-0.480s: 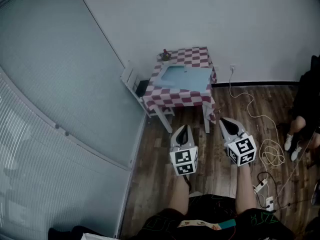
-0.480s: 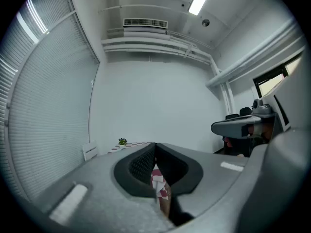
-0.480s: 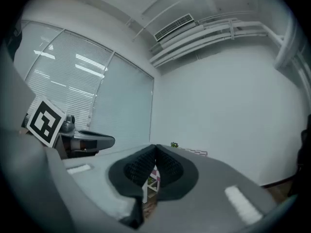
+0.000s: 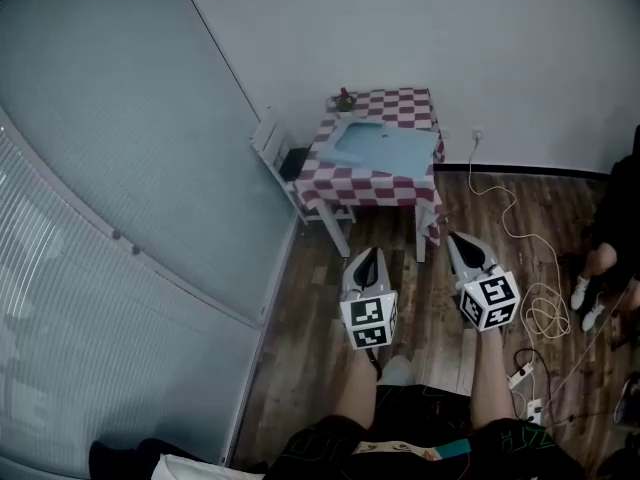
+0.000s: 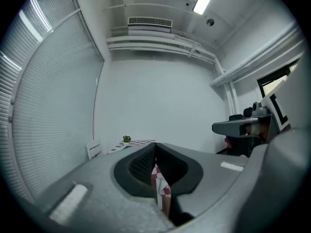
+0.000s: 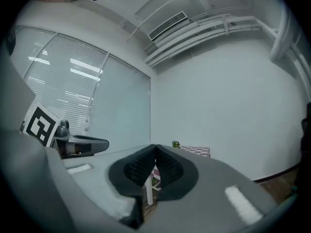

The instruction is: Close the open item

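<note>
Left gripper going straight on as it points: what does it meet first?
The left gripper would probably meet the small table with the red-and-white checked cloth, near its front leg; nothing shows between, but depth is unclear.

One small table (image 4: 372, 182) under a red-and-white checked cloth. Two things lie on the tabletop: one flat pale blue item (image 4: 385, 145) in the middle and one small potted plant (image 4: 345, 99) at the far left corner. One white chair (image 4: 272, 148) stands by the table's left edge. Two handheld grippers, the left gripper (image 4: 368, 255) and the right gripper (image 4: 455, 240), each carrying one marker cube (image 4: 368, 320). One long white cable (image 4: 540, 303) lies looped on the wooden floor. One other person (image 4: 620, 208) is at the right, wearing two light shoes (image 4: 578, 288).
</note>
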Available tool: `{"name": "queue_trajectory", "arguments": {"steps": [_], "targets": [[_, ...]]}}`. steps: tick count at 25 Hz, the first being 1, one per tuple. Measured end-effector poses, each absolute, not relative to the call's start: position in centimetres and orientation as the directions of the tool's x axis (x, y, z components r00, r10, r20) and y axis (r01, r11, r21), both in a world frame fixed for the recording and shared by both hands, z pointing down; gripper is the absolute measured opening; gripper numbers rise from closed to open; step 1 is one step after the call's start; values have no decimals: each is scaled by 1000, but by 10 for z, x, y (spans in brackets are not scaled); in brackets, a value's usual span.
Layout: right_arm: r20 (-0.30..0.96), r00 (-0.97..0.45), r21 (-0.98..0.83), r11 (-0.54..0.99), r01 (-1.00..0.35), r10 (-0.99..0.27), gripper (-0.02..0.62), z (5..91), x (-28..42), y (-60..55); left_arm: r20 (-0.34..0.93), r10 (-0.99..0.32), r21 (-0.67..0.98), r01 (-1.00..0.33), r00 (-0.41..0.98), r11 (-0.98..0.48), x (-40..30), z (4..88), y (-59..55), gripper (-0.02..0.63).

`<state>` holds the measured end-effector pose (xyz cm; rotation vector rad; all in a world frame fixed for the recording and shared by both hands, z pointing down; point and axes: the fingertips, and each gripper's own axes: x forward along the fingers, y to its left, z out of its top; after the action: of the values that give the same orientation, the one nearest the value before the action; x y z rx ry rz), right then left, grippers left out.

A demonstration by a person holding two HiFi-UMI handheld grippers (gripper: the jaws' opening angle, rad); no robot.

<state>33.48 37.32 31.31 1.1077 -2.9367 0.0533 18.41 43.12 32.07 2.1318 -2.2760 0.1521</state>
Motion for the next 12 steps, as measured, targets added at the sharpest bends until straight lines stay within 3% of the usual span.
{"name": "queue_trajectory", "arguments": {"steps": [12], "targets": [[95, -797, -70, 795, -602, -596, 3, 357, 280, 350, 160, -979, -21, -992, -123, 121, 138, 363, 414, 9]]}}
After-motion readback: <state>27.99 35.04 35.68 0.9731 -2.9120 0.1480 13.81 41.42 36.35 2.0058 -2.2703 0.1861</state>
